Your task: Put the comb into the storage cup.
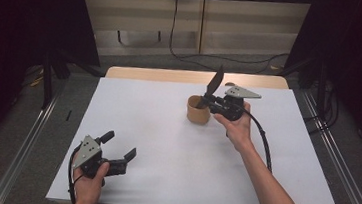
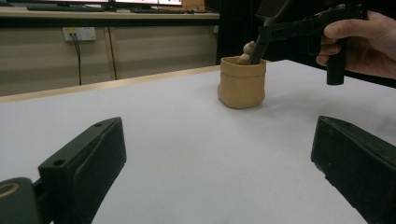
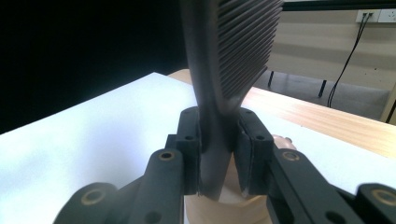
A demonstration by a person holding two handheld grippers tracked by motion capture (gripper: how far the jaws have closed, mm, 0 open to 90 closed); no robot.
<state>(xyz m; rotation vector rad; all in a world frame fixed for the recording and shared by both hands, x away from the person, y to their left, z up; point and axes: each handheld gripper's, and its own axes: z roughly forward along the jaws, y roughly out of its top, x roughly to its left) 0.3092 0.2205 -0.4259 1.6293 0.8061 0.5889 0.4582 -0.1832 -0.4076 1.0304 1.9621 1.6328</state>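
White covering spreads over your desk (image 1: 164,145), with a strip of bare wood showing along its far edge and dark curtains standing at both sides of the room. Cables trail along the floor by the pale back wall.

Your right tongs (image 1: 209,100) sit over the far right part of the desk, just beside a small tan pot (image 1: 198,111) and above its rim. They are clenched on a black comb (image 1: 215,81): in the right gripper view the two pads press on the comb's (image 3: 219,93) spine from either side, with the teeth fanning upward and to the right. The comb stands nearly upright, tilted a little, its lower end dipping into the pot's mouth. In the left gripper view you can see the pot (image 2: 241,83) standing upright on the white surface, the comb's (image 2: 259,46) lower end inside it, and a small pale knobbly thing (image 2: 247,51) poking above the rim just beside the comb; what it is you cannot tell.

Your left tongs (image 1: 118,145) rest at the near left corner of the desk, well apart from the pot. They are released, jaws spread wide with nothing between them, pointing across the surface toward the pot.
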